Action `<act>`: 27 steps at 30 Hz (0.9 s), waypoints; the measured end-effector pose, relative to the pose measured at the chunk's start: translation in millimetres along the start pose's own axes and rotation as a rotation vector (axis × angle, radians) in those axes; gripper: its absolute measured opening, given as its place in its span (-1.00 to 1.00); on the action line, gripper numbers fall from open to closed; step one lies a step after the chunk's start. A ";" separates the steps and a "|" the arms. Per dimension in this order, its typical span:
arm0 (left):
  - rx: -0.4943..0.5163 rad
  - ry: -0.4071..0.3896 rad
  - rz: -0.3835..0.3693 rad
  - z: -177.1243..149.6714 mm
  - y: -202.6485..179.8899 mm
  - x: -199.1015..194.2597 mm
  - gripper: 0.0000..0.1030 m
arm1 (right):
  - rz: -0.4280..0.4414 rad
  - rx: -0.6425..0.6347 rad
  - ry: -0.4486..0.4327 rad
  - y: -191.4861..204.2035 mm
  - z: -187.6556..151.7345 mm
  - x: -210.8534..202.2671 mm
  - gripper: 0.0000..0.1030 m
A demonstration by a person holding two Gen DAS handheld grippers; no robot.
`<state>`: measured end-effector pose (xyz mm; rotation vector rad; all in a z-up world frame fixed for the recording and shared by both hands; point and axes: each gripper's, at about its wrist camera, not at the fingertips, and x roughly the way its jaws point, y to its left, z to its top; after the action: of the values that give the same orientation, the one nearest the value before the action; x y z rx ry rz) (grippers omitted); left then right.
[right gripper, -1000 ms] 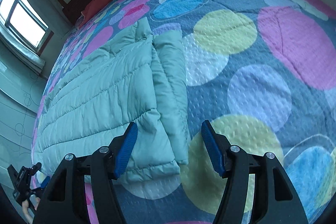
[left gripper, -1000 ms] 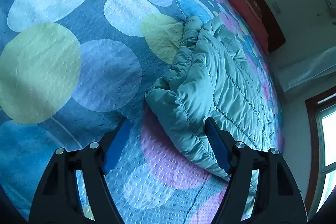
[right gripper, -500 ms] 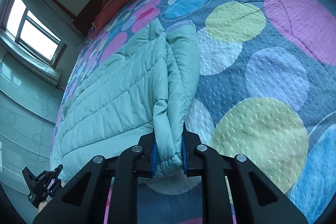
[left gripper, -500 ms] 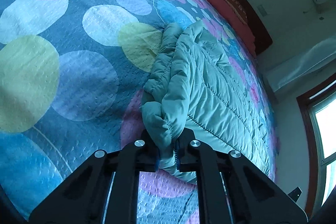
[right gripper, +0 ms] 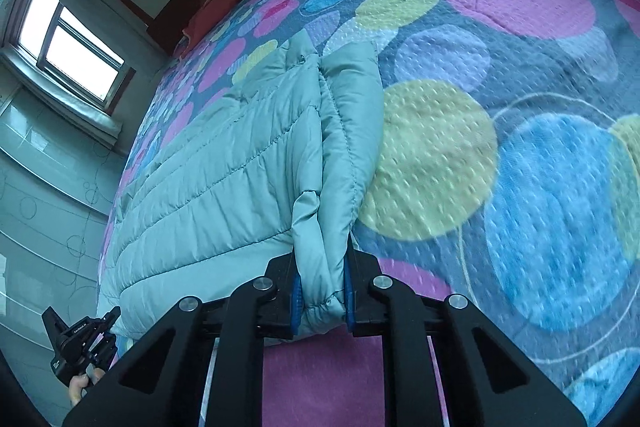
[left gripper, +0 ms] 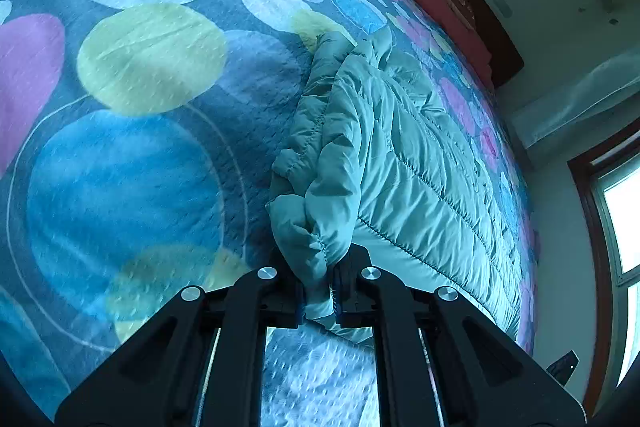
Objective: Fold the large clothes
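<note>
Pale green quilted jacket [left gripper: 404,163] spread on a bedspread [left gripper: 132,155] of coloured circles, filling the 1 to 4 o'clock part of the left wrist view and the 8 to 11 o'clock part of the right wrist view. Left gripper [left gripper: 319,301] clenched on a bunched jacket edge at 6 o'clock, blue pads pressing the fabric. Right gripper [right gripper: 320,297] likewise clamped on a folded edge [right gripper: 320,239] at 6 o'clock. Window [right gripper: 68,47] at 10 o'clock in the right wrist view.
</note>
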<state>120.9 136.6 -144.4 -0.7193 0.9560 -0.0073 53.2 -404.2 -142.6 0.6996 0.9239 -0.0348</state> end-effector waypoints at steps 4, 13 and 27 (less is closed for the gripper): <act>0.004 0.003 0.007 -14.8 8.4 -9.9 -0.82 | 0.006 0.001 0.011 -5.1 -18.1 -10.8 -0.69; 0.082 -0.030 0.113 -20.7 3.3 -22.4 -0.50 | -0.012 0.017 -0.011 -11.1 -18.5 -20.9 -0.49; 0.233 -0.104 0.287 -19.0 -6.4 -47.1 -0.32 | -0.140 -0.069 -0.081 -9.8 -14.8 -49.5 -0.48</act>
<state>80.6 135.7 -112.8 -0.3605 0.9336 0.1664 8.8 -416.4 -117.1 0.5646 0.8907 -0.1535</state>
